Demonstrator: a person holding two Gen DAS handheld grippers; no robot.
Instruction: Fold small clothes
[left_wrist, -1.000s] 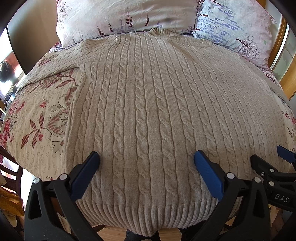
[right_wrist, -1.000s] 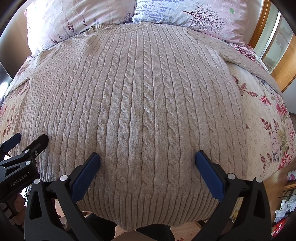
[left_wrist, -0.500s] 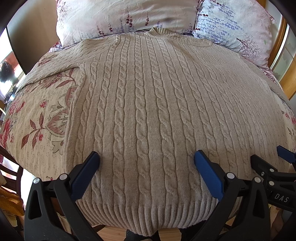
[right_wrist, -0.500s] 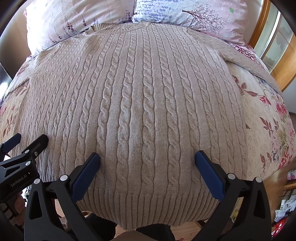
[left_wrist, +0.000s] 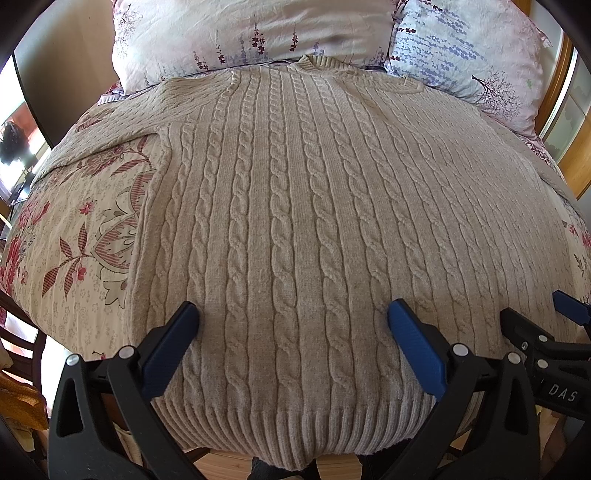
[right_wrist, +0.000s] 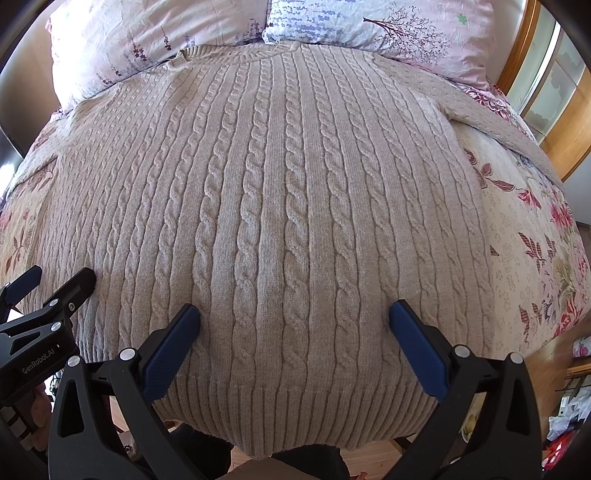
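Observation:
A beige cable-knit sweater (left_wrist: 303, 206) lies flat and face up on a floral bedspread (left_wrist: 74, 236), collar at the far end by the pillows, ribbed hem at the near edge. It also fills the right wrist view (right_wrist: 288, 206). My left gripper (left_wrist: 293, 321) is open, fingers spread above the hem on the sweater's left half. My right gripper (right_wrist: 295, 319) is open above the hem on the right half. Neither holds cloth. Each gripper shows at the edge of the other's view: the right one (left_wrist: 554, 332), the left one (right_wrist: 44, 295).
Two floral pillows (left_wrist: 258, 33) (left_wrist: 472, 55) lie past the collar. The sleeves spread out to the sides, the left sleeve (left_wrist: 110, 125) and the right sleeve (right_wrist: 491, 122). A wooden frame (right_wrist: 569, 122) stands at the right. Wooden floor (right_wrist: 554, 354) lies below the bed's near edge.

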